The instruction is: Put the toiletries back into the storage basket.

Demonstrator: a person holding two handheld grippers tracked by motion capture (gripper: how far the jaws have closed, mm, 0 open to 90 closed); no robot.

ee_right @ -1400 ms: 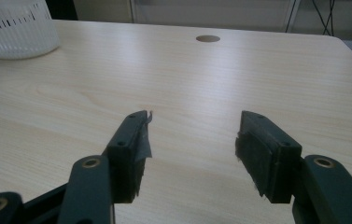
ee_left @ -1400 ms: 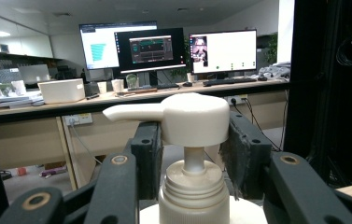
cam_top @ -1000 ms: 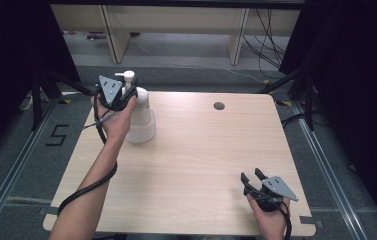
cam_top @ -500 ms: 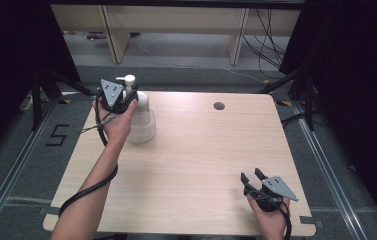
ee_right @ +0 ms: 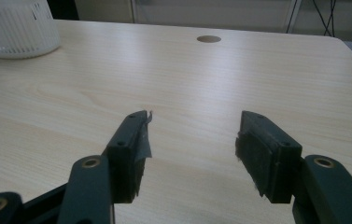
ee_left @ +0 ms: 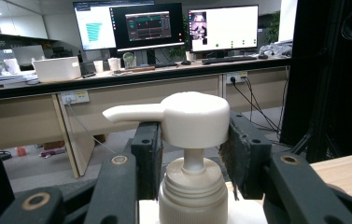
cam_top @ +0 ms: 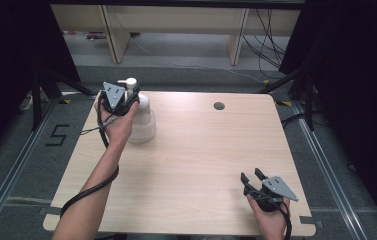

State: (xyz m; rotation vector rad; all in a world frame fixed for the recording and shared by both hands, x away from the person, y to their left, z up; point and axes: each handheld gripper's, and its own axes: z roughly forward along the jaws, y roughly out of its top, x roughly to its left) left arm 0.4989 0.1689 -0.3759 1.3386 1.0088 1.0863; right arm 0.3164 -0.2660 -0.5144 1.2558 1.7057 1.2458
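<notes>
Nothing has moved; left tongs (ee_left: 190, 154) flank smooth white pump bottle (ee_left: 190, 140).

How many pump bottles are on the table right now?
1. The white pump bottle stands near the table's far left corner, its pump head between the left gripper's jaws. None looks hidden.

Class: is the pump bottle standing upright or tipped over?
Upright: the pump bottle stands on its base on the table, pump head on top.
</notes>
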